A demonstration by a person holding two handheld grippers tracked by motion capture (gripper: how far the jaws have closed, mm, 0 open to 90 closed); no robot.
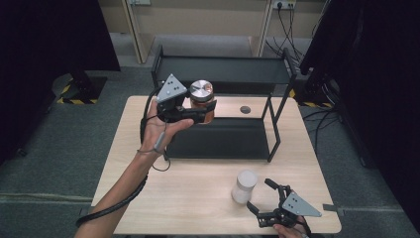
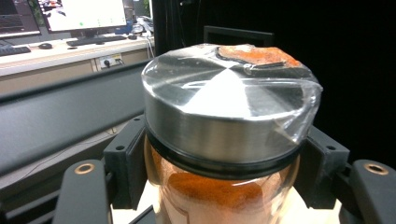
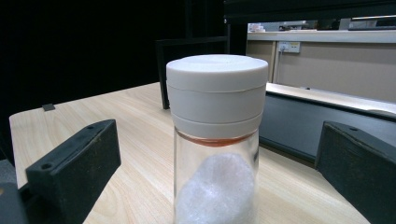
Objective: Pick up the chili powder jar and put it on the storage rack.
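A glass jar of orange-red powder (image 1: 202,101) with a shiny metal lid (image 2: 219,109) hangs in the air above the black shelf's lower tray, and my left gripper (image 1: 198,113) is shut on its body just under the lid. Both black pads (image 2: 126,163) press the glass in the left gripper view. A second jar, white-lidded and holding white grains (image 1: 244,186), stands upright on the table near the front. My right gripper (image 1: 261,196) rests by the front edge, open, its jaws wide apart on either side of that jar (image 3: 215,140) without touching it.
A black two-level metal shelf (image 1: 223,69) stands at the back of the light wooden table (image 1: 148,188), its lower tray (image 1: 218,141) bare. A small dark disc (image 1: 245,109) lies on the table behind the tray. Dark curtains flank both sides.
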